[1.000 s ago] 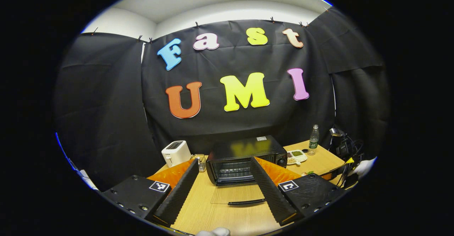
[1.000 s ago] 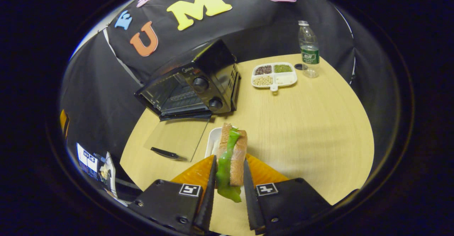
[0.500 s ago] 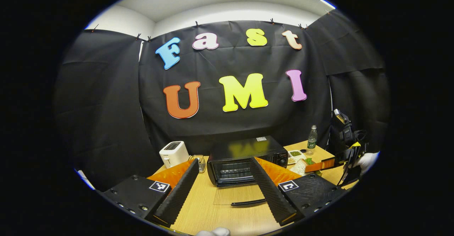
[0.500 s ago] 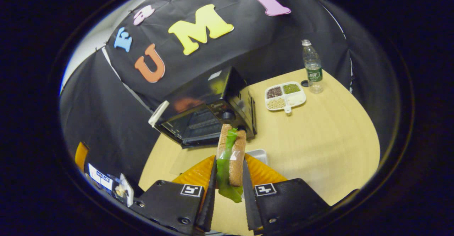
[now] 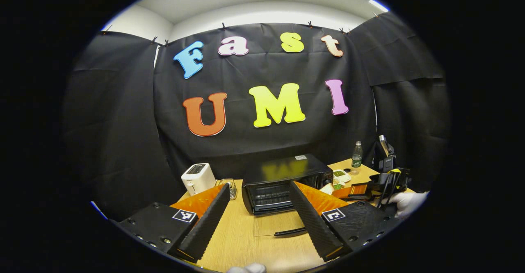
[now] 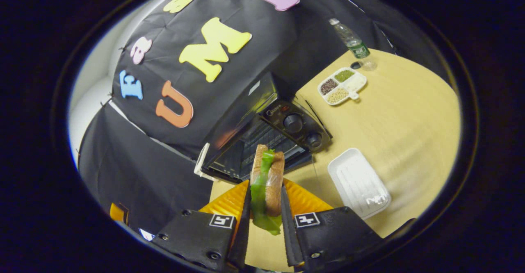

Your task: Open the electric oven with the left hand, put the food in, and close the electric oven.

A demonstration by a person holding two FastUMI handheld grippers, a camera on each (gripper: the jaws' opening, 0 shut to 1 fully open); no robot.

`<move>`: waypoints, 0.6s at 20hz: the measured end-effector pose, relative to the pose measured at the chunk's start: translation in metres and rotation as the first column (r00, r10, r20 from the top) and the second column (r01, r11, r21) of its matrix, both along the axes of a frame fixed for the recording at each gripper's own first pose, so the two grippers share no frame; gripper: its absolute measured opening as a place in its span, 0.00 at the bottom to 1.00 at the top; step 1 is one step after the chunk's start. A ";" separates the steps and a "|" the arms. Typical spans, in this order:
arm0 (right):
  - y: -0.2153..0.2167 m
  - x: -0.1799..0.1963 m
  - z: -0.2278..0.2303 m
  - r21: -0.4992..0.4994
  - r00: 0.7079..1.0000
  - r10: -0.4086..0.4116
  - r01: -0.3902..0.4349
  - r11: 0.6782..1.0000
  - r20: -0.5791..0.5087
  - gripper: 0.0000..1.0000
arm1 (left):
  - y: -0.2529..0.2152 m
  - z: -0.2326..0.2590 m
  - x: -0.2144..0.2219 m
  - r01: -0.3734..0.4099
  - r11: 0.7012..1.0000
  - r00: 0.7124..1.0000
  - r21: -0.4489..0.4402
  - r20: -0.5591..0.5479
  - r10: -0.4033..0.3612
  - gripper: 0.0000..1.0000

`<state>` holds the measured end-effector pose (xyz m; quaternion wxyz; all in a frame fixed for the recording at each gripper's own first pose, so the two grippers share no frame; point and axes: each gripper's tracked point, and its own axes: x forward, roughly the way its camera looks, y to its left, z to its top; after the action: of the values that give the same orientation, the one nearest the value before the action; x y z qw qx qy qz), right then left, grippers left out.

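- The right tool (image 6: 265, 224) has carried the sandwich (image 6: 267, 183) up and away from the white tray (image 6: 357, 183), which a second ago was right under it. Now the tray lies empty on the desk (image 6: 402, 113), to the right of the oven's front.
- This tool is clamped on the sandwich: both fingers press its bread sides, and the green leaf hangs out at the near end.
- The sandwich is now in the air just before the mouth of the electric oven (image 6: 262, 129); earlier the oven was farther off and more to the side.
- From the left tool's side, the oven door (image 5: 275, 227) lies flat open on the desk, with its handle toward the near edge. The right tool (image 5: 361, 189) has come closer to the oven's right side.
- The left tool (image 5: 257, 224) holds nothing, its fingers wide apart, and it has hardly moved.
- I judge that opening is done and putting in is under way; what is left is to slide the sandwich onto the rack, let go, and close the door.
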<state>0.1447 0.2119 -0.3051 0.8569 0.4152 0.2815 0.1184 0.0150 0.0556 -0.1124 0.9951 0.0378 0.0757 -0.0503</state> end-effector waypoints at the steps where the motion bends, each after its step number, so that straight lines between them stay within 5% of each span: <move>1: 0.007 0.005 -0.003 0.032 1.000 -0.020 0.020 0.999 0.003 0.37 | 0.001 -0.004 -0.001 0.003 1.000 1.000 0.005 -0.011 -0.003 0.95; 12: 0.079 0.080 -0.030 0.296 0.973 -0.230 0.212 0.931 0.026 0.36 | 0.006 -0.017 0.004 0.033 0.999 0.998 0.026 -0.055 -0.031 0.95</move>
<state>0.2244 0.2913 -0.3350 0.8024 0.5620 0.1864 0.0738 0.0192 0.0617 -0.1297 0.9912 0.0510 0.1031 -0.0662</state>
